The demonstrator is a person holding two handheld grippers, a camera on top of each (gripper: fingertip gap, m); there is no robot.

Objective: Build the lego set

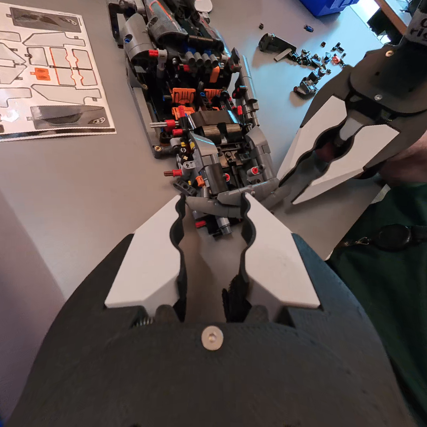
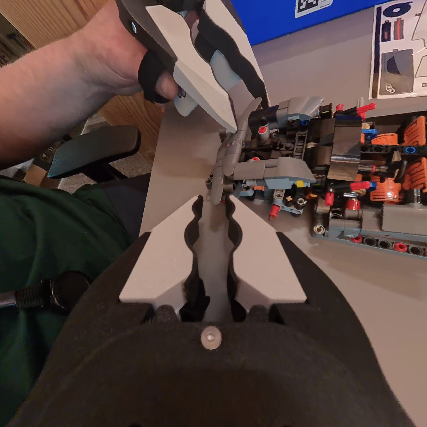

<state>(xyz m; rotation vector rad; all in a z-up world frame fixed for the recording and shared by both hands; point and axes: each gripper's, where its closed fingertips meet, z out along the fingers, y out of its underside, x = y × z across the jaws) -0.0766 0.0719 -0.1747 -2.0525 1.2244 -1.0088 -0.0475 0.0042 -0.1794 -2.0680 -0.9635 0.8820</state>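
So the half-built lego car (image 1: 203,111) sits lengthwise on the grey surface (image 1: 69,184), nose at the near edge. Left gripper (image 1: 213,201) has its fingers spread around the grey front bumper piece (image 1: 221,201). Right gripper (image 2: 213,198) is slightly parted around that bumper's end, can't tell if it's actually pinching. Blue bin (image 1: 323,7) at the back, contents hidden.

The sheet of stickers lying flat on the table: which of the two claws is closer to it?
Left. The left gripper is at the lego car's grey nose, on the sticker sheet's side; the right gripper sits on the car's far side.
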